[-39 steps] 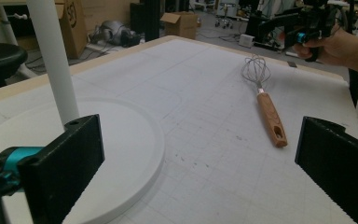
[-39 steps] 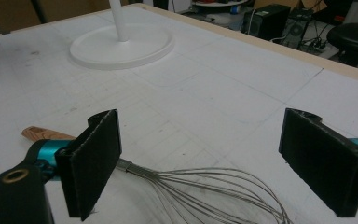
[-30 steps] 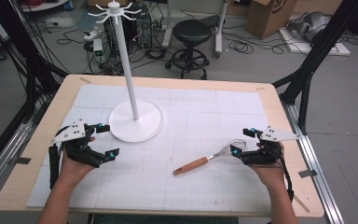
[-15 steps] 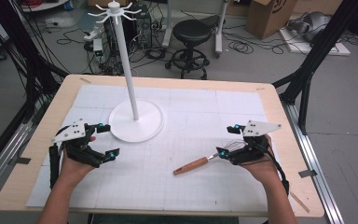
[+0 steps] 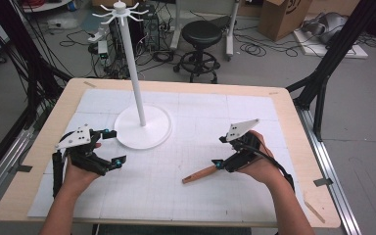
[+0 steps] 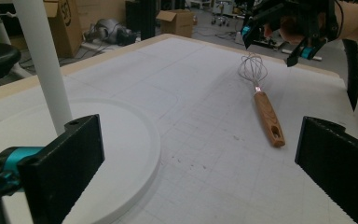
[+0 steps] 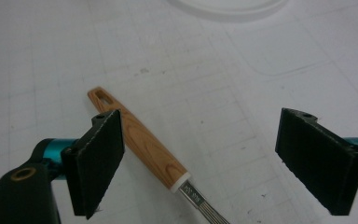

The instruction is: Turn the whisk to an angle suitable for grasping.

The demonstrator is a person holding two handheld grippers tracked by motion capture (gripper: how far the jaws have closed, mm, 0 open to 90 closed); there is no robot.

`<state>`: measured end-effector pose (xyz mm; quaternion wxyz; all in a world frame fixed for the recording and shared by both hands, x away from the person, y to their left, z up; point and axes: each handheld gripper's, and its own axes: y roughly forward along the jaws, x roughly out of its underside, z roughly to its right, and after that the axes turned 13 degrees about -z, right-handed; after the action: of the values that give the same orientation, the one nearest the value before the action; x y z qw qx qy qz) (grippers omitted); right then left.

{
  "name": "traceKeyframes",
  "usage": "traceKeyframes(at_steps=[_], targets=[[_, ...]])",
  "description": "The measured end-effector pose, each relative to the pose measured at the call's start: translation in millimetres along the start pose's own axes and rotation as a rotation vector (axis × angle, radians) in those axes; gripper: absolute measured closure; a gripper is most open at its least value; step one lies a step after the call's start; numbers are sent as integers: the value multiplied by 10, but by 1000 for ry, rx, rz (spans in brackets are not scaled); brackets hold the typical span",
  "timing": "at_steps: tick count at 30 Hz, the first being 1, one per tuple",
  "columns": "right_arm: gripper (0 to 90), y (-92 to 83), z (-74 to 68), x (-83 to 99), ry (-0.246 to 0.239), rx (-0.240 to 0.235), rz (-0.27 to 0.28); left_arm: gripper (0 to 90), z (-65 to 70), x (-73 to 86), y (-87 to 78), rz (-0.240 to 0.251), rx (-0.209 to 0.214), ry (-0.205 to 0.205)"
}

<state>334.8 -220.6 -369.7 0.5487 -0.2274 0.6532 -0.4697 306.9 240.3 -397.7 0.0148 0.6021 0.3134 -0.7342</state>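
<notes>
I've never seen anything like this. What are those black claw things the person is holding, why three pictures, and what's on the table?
A person holds a hand-operated gripper in each hand: the left gripper and the right gripper. Each has two black jaws and its own camera. One picture looks down from above; the other two look along each gripper's jaws. On the table lie a white stand with a tall pole and hooks on top, and a whisk with a wooden handle. Both grippers are open and hold nothing. The right one hovers over the whisk, its jaws on either side of the handle.

The right tongs (image 5: 221, 151) have swung in over the whisk (image 5: 203, 173) — jaws wide, straddling its wire end.
</notes>
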Motion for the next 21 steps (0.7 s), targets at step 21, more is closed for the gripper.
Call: traceKeyframes(at_steps=[21], targets=[[180,522,-130,-119,-104,-35,-299,17,18,2,17,-22,-7,7]])
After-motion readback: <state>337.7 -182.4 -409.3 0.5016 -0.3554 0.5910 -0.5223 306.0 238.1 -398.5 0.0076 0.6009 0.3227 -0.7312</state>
